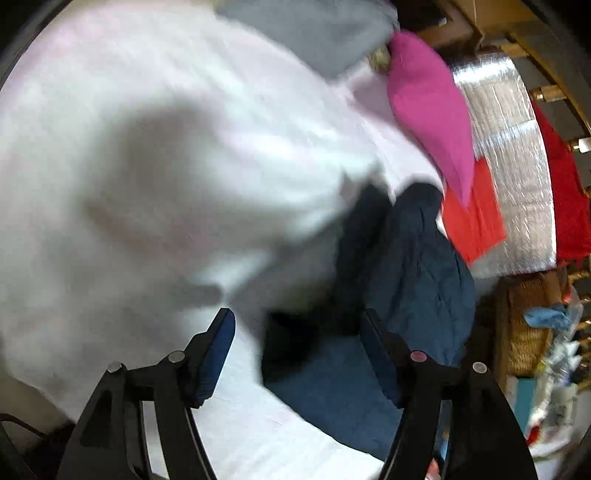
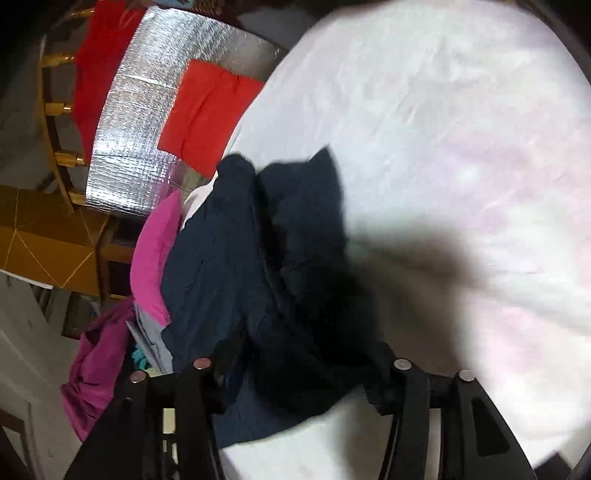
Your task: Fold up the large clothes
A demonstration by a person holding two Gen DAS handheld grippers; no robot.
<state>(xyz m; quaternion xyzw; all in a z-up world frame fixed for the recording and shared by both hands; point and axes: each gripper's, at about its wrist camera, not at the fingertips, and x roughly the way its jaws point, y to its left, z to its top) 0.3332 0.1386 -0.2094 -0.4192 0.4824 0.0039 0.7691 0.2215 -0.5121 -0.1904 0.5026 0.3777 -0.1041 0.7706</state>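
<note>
navy garment [image 2: 258, 266], white sheet [image 2: 443, 129], red cloth [image 2: 207, 114]

A white sheet [image 2: 424, 129] covers the bed and takes up most of both views, wrinkled and partly in shadow. A crumpled navy garment [image 2: 258, 277] lies on it at the near edge, and in the right wrist view a pink cloth [image 2: 153, 258] and a grey piece [image 2: 149, 332] sit just left of it, touching it. In the left wrist view a grey cloth [image 1: 314, 29] lies at the far end of the sheet, with the pink cloth [image 1: 432, 110] just right of it.
</note>
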